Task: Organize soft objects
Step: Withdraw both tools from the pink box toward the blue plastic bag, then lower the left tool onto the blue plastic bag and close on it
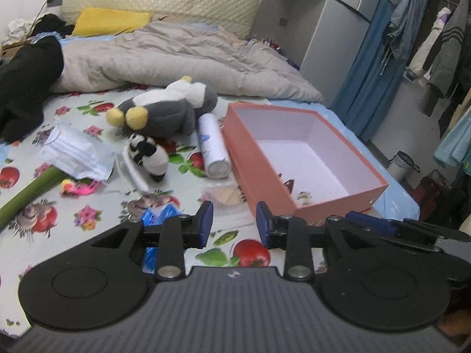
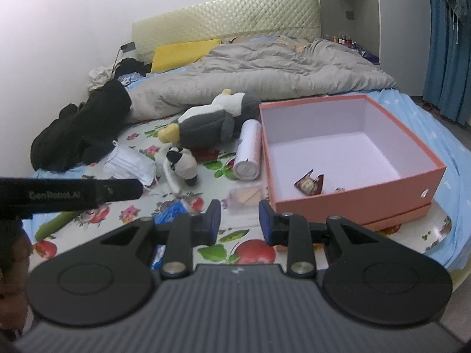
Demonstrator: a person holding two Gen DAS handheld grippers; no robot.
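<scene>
A grey and white plush penguin (image 1: 167, 108) (image 2: 212, 120) lies on the flowered sheet. A small panda plush (image 1: 148, 154) (image 2: 181, 161) lies in front of it. An open salmon box (image 1: 300, 153) (image 2: 350, 158) stands to the right, holding a small wrapper (image 2: 309, 183). My left gripper (image 1: 234, 223) is open and empty, hovering over the sheet near the box's front corner. My right gripper (image 2: 240, 222) is open and empty, just left of the box's front wall. The left gripper's body (image 2: 67, 194) also shows in the right wrist view.
A white spray can (image 1: 213, 147) (image 2: 248, 154) lies between the plush toys and the box. Face masks (image 1: 76, 153), a green stalk (image 1: 26, 194), a pink toy (image 1: 78, 189), a blue packet (image 1: 159, 216) and a clear packet (image 1: 225, 198) lie around. A grey duvet (image 1: 176, 58) and black clothing (image 1: 23, 85) lie behind.
</scene>
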